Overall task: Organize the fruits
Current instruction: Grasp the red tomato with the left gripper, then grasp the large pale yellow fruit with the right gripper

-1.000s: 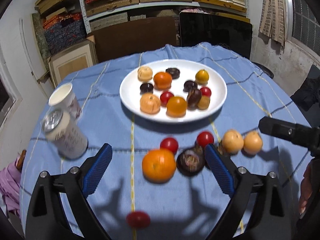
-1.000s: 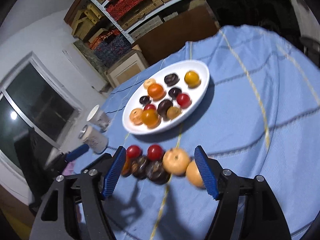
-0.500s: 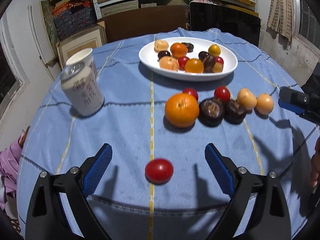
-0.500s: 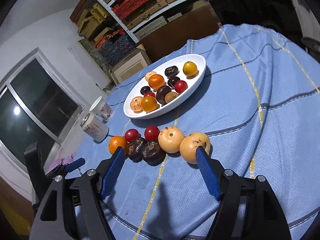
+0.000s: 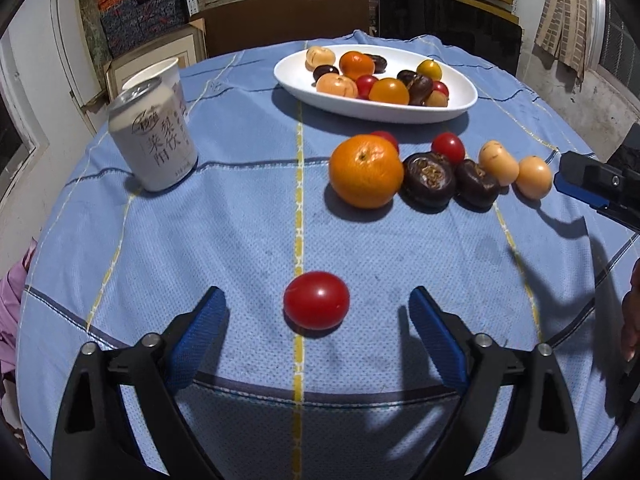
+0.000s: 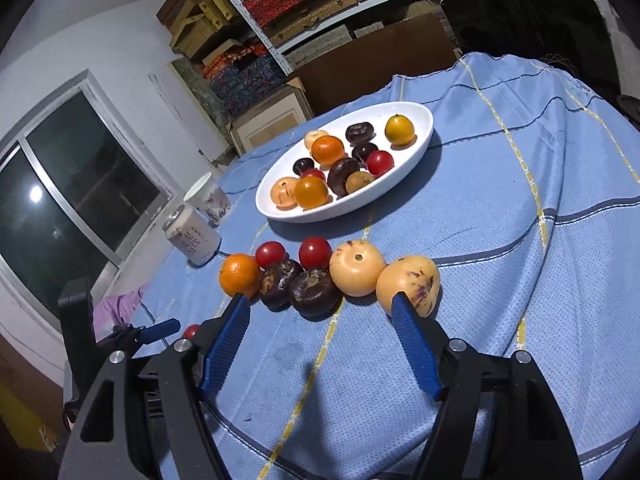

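Observation:
A lone red tomato lies on the blue cloth between the blue pads of my open left gripper, untouched. Beyond it sits a row: an orange, two small tomatoes, two dark fruits and two pale yellow fruits. A white plate holds several mixed fruits at the back. My right gripper is open and empty, just short of the dark fruits and the pale fruit. The plate also shows in the right wrist view.
A drink can and a paper cup stand at the left of the table. The right gripper's tip shows at the right edge. Shelves with boxes stand behind the table. The table's near edge is close below both grippers.
My left gripper has pulled back and lowered, so the lone tomato now lies between its pads. My right gripper has drawn closer to the row of fruits. No fruit has moved.

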{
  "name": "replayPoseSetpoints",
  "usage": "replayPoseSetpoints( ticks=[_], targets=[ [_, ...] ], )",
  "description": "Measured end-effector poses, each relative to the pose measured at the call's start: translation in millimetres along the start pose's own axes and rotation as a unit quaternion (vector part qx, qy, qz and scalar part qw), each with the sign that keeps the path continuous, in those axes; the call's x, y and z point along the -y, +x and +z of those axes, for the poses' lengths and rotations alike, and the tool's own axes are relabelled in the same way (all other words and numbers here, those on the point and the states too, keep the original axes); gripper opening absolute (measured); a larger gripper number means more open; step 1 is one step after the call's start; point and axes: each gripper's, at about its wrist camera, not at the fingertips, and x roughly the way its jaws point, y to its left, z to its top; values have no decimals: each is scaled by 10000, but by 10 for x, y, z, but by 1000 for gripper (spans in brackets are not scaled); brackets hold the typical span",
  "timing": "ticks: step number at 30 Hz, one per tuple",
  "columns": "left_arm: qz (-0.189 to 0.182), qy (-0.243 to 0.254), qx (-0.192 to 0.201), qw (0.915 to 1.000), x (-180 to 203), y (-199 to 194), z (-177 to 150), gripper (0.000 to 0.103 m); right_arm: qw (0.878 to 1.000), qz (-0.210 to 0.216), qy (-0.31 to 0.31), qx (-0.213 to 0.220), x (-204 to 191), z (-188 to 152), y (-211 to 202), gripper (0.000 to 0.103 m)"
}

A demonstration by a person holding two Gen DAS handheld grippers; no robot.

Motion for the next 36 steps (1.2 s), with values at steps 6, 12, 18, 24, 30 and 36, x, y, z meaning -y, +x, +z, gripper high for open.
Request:
replayPoseSetpoints(
  ticks=[6, 12, 18, 24, 30, 36],
  targets=[
    [-76, -181, -121, 9997, -108, 29, -33, 55, 10000, -27, -81, 16, -27, 1, -17, 74],
    [-203, -77, -64, 9997, -63, 21, -5, 31, 9998, -79, -155, 29, -44, -3, -30, 74],
    [-182, 36, -29, 9998, -8, 31, 4, 31, 9935, -876, -731, -14, -140, -15, -91, 74],
    [-275, -18, -31, 9996, -31, 43, 14, 31, 9645, -1869, -1788, -530, -190, -66, 99, 73],
    [-303, -33, -25, 9995, -42, 50, 17, 31, 9614, -1912, -1792, -842, -26, 76, 340, 50],
    [-279, -18, 0, 9996, -26, 55, 7, 31, 9643, -1888, -1639, -872, 20, 98, 453, 42]
  ],
)
